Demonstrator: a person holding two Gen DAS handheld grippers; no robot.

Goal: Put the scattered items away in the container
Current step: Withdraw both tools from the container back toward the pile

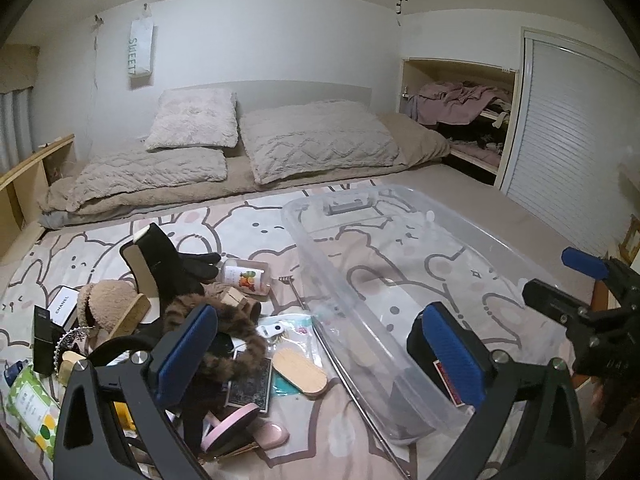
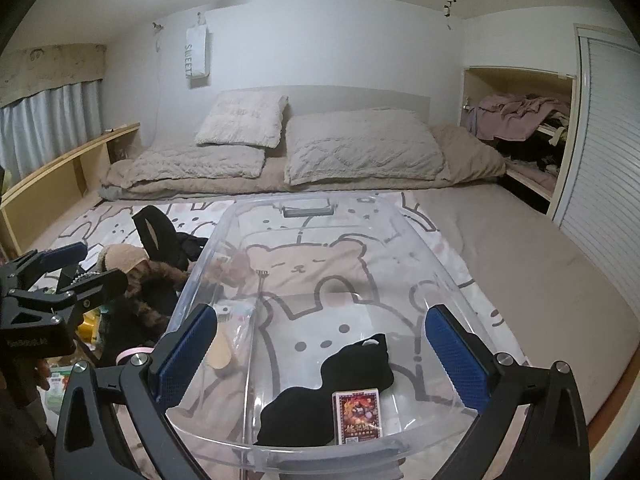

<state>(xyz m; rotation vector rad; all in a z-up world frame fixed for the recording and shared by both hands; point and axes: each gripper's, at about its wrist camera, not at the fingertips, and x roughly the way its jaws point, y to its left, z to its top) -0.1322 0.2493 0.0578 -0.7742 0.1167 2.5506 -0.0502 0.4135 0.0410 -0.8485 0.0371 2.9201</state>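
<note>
You have barely begun: the clear container point(image 2: 320, 264) on the bear-print bed cover holds only a black cloth point(image 2: 328, 384) and a boxed card deck point(image 2: 357, 416). Both hand-held grippers are empty with jaws spread: your right hand-held gripper point(image 2: 320, 344) hovers over the container, your left hand-held gripper point(image 1: 320, 344) over its left rim. The scattered pile point(image 1: 180, 320) just left of the container remains. Readable there: a "CHANEL" box point(image 1: 64, 306); a wall hanging point(image 1: 140, 52) reads "SWEET".
</note>
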